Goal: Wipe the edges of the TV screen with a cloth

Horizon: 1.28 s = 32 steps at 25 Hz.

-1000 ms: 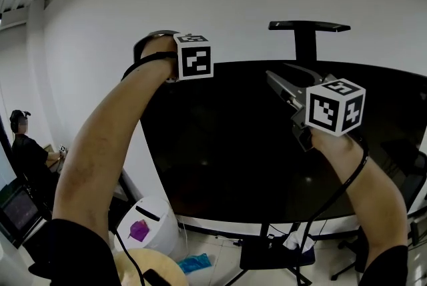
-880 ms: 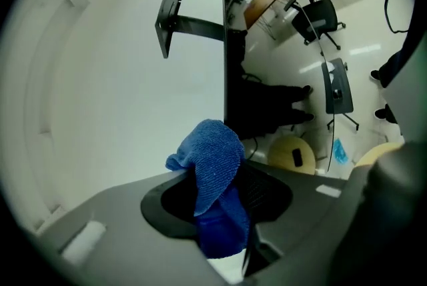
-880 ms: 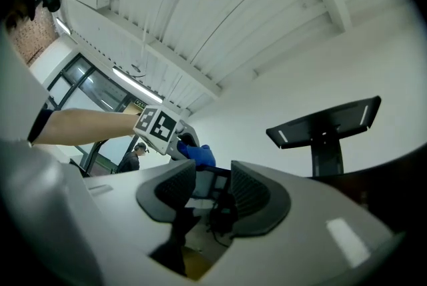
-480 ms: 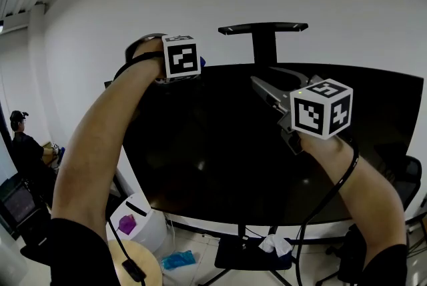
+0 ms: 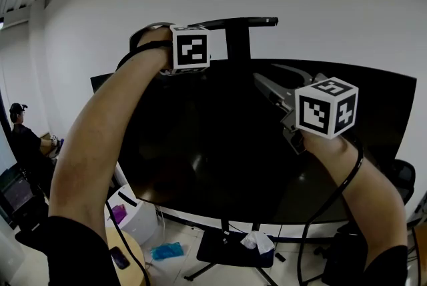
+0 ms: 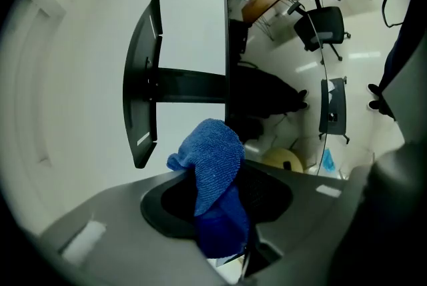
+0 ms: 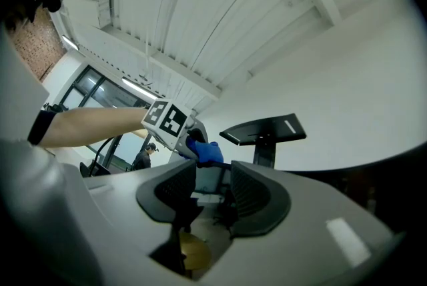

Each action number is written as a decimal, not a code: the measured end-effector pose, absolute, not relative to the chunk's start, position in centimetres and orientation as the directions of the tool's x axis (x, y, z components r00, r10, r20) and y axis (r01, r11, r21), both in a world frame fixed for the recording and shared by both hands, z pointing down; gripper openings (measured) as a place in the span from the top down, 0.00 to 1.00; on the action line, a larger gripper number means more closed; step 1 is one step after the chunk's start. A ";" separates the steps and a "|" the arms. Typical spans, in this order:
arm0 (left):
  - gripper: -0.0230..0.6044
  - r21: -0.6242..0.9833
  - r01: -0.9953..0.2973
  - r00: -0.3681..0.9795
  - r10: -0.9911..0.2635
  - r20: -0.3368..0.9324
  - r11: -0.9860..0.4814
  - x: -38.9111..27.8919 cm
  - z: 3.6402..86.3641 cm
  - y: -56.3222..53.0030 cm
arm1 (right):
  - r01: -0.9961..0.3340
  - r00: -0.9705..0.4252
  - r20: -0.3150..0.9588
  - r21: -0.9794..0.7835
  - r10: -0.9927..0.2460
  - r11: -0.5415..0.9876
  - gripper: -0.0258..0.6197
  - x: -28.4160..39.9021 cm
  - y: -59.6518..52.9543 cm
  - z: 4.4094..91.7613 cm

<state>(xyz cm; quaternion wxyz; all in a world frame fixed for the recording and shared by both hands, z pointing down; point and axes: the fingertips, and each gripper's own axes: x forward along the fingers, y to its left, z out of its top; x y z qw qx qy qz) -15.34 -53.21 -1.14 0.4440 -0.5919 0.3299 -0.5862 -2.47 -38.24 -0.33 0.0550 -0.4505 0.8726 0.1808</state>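
Blue cloth (image 6: pixel 213 168), bunched and folded, is clamped between the closed jaws of the left gripper (image 6: pixel 217 208). One lobe of it stands up past the jaw tips and a darker fold hangs down between the pads. In the head view the left gripper (image 5: pixel 190 48) is raised on a bare arm to the top edge of the TV screen (image 5: pixel 233 138), towards its left end, and its marker cube hides the jaws and the cloth. The right gripper view shows the cloth (image 7: pixel 205 153) at the tips of the left gripper (image 7: pixel 189 143), level with the screen's upper edge. Whether the cloth touches that edge cannot be told.

Well below the left jaws, on the floor, stands a white bin (image 5: pixel 137 218).

Just ahead of the left jaws and above the screen, a black stand (image 5: pixel 233 28) ends in a flat top plate. The same stand (image 6: pixel 143 85) fills the left gripper view beyond the cloth.

The right gripper (image 5: pixel 270 77) is held in front of the screen's upper middle, with its jaws pointing up and to the left, towards the left gripper. In its own view the right gripper (image 7: pixel 212 195) has its jaws apart with nothing between the pads. The cloth and the stand (image 7: pixel 263 130) lie beyond the gap, well apart from the tips.
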 end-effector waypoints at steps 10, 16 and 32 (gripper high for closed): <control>0.73 -0.903 0.186 0.190 -0.888 0.419 -0.387 -9.3 -1.2 -50.3 | -0.863 -0.500 -0.295 0.242 -0.814 0.443 0.70 3.0 -36.4 0.3; 0.73 -0.908 0.184 0.218 -0.885 0.411 -0.376 -2.6 -1.2 -47.5 | -0.872 -0.487 -0.319 0.227 -0.813 0.434 0.70 9.8 -33.9 0.4; 0.73 -0.908 0.195 0.212 -0.888 0.407 -0.370 13.0 -1.8 -41.3 | -0.865 -0.494 -0.307 0.264 -0.813 0.426 0.70 24.6 -28.4 1.0</control>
